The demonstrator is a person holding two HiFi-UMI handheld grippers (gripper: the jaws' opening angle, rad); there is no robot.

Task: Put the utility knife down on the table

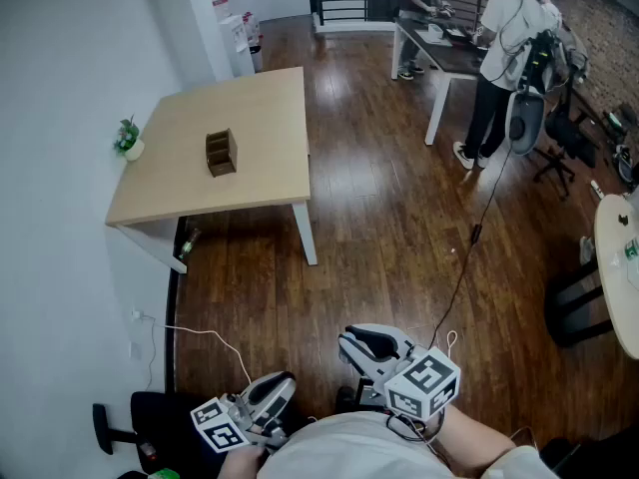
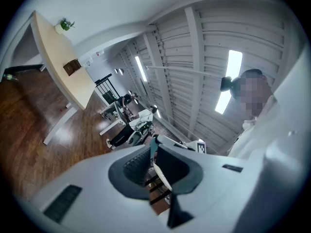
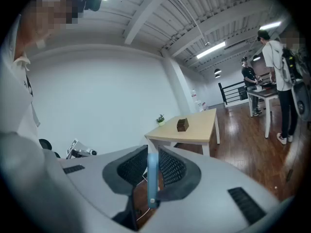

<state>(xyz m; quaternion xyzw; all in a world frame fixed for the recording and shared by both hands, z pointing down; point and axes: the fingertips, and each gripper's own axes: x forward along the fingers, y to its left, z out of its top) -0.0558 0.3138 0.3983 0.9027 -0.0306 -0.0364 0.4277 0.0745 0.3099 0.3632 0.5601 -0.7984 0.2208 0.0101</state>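
Far across the wooden floor at eleven o'clock, the tabletop (image 1: 255, 108) waits unreached: right gripper (image 1: 354, 342) clamps the blue utility knife (image 3: 152, 178), left gripper (image 1: 283, 381) closed, setting-down undone.

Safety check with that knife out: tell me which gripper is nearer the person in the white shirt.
Right. The right gripper, holding the knife, is forward on the side of the person; the left gripper sits farther back and left.

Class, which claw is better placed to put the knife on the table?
Right. The right claw grips the blue knife; the left claw shows no knife. The table is far from both.
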